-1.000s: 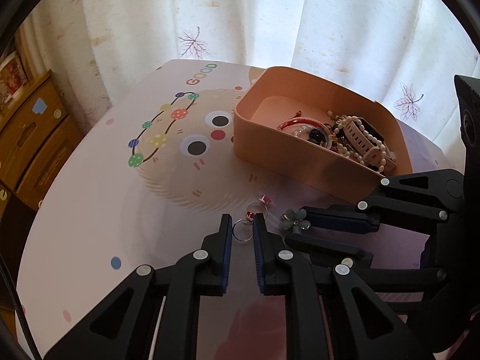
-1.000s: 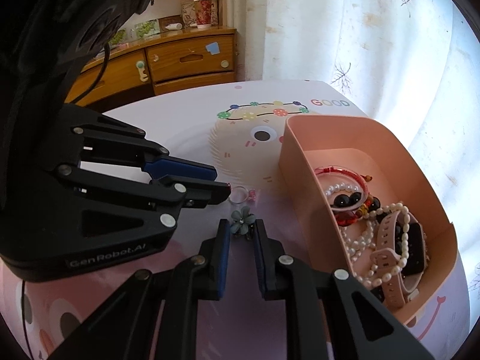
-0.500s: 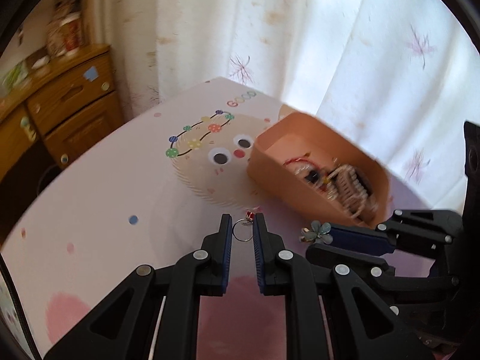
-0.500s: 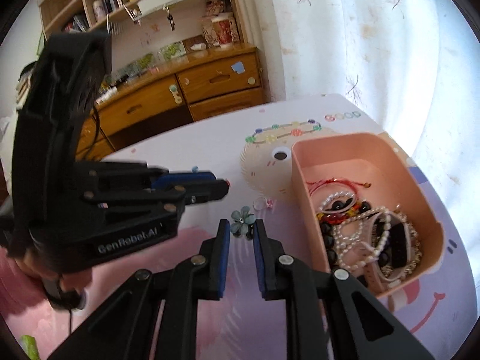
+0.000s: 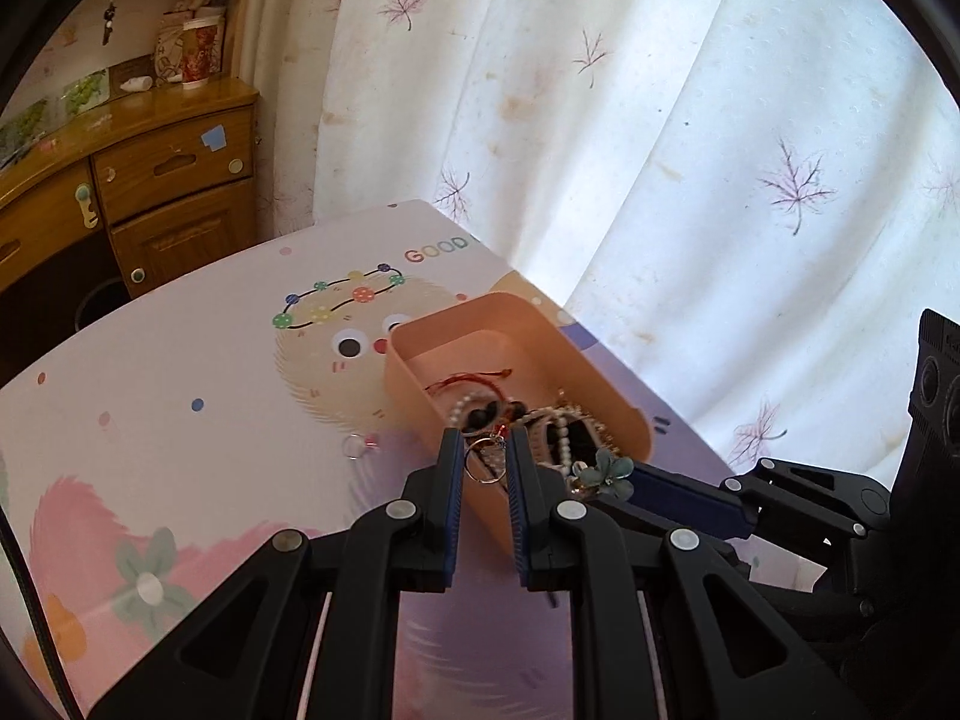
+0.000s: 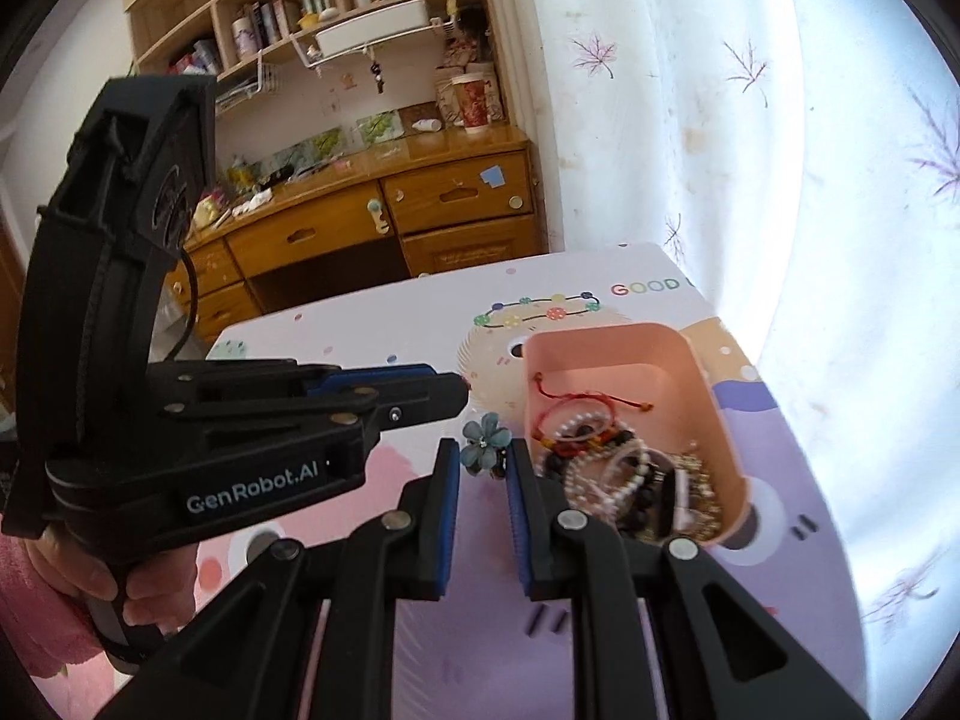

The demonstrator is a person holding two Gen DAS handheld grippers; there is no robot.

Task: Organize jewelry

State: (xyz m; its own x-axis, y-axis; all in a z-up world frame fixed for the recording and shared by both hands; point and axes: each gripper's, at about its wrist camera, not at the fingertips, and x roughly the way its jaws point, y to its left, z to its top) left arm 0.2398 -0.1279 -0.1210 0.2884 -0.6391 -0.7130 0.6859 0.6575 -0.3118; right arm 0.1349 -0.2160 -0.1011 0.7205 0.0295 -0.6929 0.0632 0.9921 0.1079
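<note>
both lifted off the cartoon mat: left gripper clamps a ring, right gripper a flower clip.

Peach-pink box; teal flower clip; red cord bracelet; white curtain with purple leaf print; pastel cartoon tablecloth; blue-padded black fingers.

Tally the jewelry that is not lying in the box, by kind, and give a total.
Rings: 2, one in the left gripper, one on the table.
Flowers: 1, in the right gripper.
Total: 3.
</note>
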